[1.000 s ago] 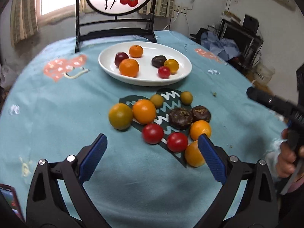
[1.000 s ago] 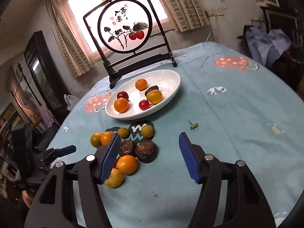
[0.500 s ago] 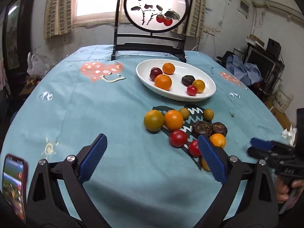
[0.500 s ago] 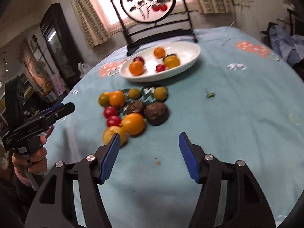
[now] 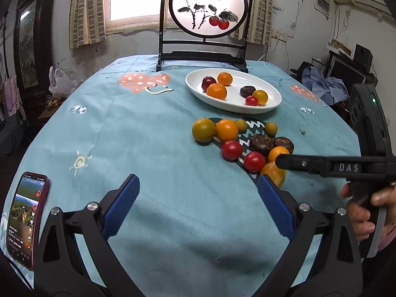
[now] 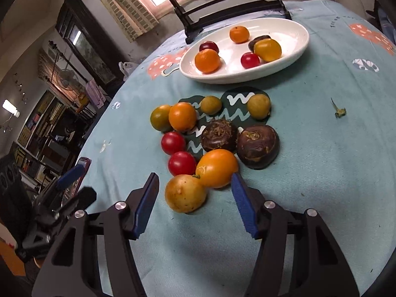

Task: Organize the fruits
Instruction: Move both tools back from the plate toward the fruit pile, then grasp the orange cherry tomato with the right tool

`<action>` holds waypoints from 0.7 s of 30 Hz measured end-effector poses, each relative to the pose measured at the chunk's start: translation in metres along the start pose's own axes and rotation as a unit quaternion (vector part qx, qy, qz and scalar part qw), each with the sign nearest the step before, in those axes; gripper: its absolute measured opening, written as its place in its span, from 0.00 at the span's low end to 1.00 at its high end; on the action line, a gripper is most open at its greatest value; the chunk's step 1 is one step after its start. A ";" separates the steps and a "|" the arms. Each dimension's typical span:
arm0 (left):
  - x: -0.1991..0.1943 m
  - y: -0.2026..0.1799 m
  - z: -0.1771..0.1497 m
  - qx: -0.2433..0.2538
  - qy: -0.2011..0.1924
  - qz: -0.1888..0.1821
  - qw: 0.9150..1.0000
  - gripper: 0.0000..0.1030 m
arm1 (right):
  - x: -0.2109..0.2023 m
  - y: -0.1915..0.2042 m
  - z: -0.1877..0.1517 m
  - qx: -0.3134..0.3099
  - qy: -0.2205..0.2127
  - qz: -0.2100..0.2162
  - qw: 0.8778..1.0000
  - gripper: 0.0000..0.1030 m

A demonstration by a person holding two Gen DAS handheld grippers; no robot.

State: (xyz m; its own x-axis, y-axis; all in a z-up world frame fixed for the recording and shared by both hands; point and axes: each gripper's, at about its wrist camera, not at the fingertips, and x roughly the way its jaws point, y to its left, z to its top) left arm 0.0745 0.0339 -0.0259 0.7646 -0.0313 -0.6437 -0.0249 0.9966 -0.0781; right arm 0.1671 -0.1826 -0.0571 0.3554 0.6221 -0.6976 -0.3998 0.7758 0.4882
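A white oval plate (image 5: 272,104) (image 6: 294,49) at the back holds several fruits. A cluster of loose fruits lies on the teal cloth in front of it: oranges, red tomatoes (image 5: 232,150), two dark brown fruits (image 6: 258,146). My right gripper (image 6: 195,193) is open, low over the cloth, its jaws on either side of a yellow-orange fruit (image 6: 185,193) with an orange fruit (image 6: 217,168) just behind. It also shows in the left wrist view (image 5: 279,162). My left gripper (image 5: 198,198) is open and empty, back from the cluster.
A red phone (image 5: 24,217) lies at the front left edge of the table. A framed round painting stand (image 5: 205,14) stands behind the plate. A small green scrap (image 6: 339,111) lies right of the cluster. Teal cloth (image 5: 136,136) spreads left.
My right gripper has moved in low to the near fruits of the cluster, now bracketing the yellow-orange one. My left gripper has drawn back and swung left; the phone shows more.
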 end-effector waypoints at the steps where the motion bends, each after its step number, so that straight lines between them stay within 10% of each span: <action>1: 0.001 0.001 -0.001 0.000 0.003 -0.004 1.000 0.95 | 0.000 -0.002 0.000 0.006 -0.001 -0.004 1.000 0.57; 21: 0.011 -0.020 -0.013 0.030 0.016 -0.015 0.999 0.95 | 0.002 -0.030 0.008 0.031 0.004 -0.003 0.999 0.34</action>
State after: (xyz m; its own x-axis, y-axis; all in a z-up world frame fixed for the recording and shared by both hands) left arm 0.0750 0.0126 -0.0414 0.7438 -0.0625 -0.6655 0.0366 0.9979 -0.0528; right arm 0.1867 -0.2043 -0.0687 0.3506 0.6169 -0.7046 -0.3439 0.7846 0.5159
